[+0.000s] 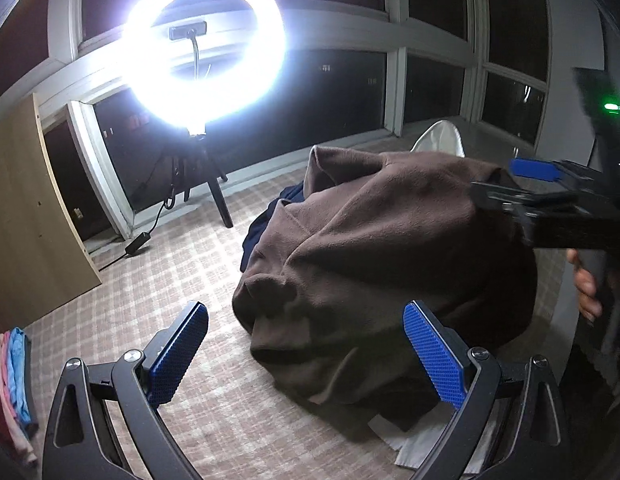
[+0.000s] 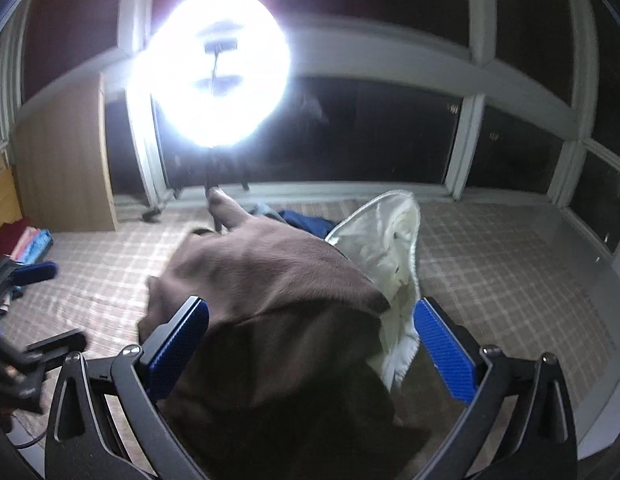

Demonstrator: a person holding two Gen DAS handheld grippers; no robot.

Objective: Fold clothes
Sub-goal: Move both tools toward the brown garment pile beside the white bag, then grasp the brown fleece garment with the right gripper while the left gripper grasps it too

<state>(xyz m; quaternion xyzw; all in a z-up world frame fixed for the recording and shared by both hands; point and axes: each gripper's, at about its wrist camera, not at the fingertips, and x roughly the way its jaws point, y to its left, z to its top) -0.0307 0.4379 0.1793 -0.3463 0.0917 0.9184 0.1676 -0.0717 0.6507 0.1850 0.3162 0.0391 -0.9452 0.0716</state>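
A brown garment [image 1: 373, 248] lies in a crumpled heap on a plaid mat [image 1: 170, 280]. Under and behind it are a cream garment [image 2: 393, 240] and a navy one [image 2: 306, 216]. My left gripper [image 1: 308, 354] is open, hovering over the near edge of the brown heap, its blue pads apart from the cloth. My right gripper [image 2: 311, 348] is open too, and brown fabric lies below and between its fingers [image 2: 445, 352] without being pinched. In the left wrist view the right gripper [image 1: 517, 184] reaches in over the heap's far right side, with a hand [image 1: 585, 284] behind it. The left gripper [image 2: 46, 308] shows blurred at the left edge.
A glaring ring light [image 1: 202, 44] on a tripod stands on the mat beyond the heap, with its power brick [image 1: 136, 242] and cable on the mat. A wooden panel [image 1: 30, 220] is at the left, folded pink and blue clothes [image 1: 14, 380] below it. Dark windows [image 1: 337, 92] run along the back.
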